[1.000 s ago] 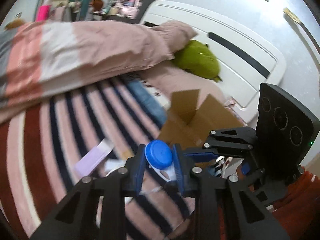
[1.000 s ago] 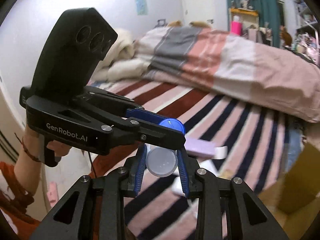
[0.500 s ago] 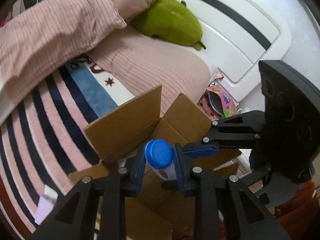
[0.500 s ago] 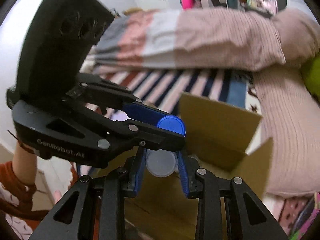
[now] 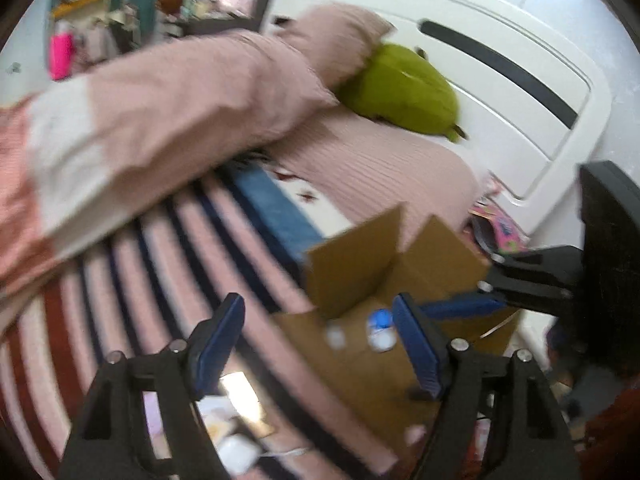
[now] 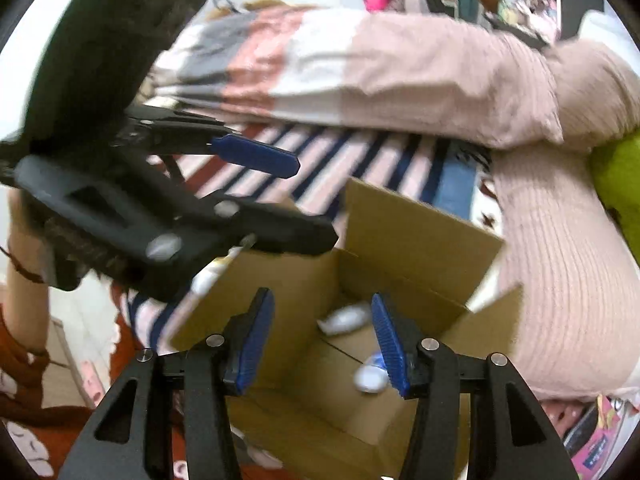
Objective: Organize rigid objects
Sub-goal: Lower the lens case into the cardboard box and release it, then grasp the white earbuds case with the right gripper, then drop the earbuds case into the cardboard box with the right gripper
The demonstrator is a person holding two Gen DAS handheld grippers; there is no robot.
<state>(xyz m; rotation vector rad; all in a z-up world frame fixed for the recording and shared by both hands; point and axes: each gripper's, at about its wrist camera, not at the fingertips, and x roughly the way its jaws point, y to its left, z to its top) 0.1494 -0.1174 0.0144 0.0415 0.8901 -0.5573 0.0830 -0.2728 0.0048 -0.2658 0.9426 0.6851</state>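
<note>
An open cardboard box [image 5: 360, 264] [image 6: 416, 232] stands on the striped bed. Inside it lie a blue-capped white bottle [image 5: 380, 326] [image 6: 372, 376] and a second white bottle [image 6: 344, 318], seen in the left wrist view as a small pale blur [image 5: 334, 336]. My left gripper [image 5: 320, 344] is open and empty, above the box's near side. My right gripper [image 6: 320, 340] is open and empty, right above the box opening. The left gripper also shows in the right wrist view [image 6: 256, 156], to the left of the box.
A pink striped duvet [image 5: 160, 92] lies across the bed. A green plush [image 5: 404, 88] leans on the white headboard [image 5: 520, 80]. Loose papers and small items [image 5: 232, 412] lie on the bed near my left gripper. Cluttered shelves stand in the background.
Both grippers opened over the box and let go of their bottles, which now lie inside it. The left gripper has pulled back from the box.
</note>
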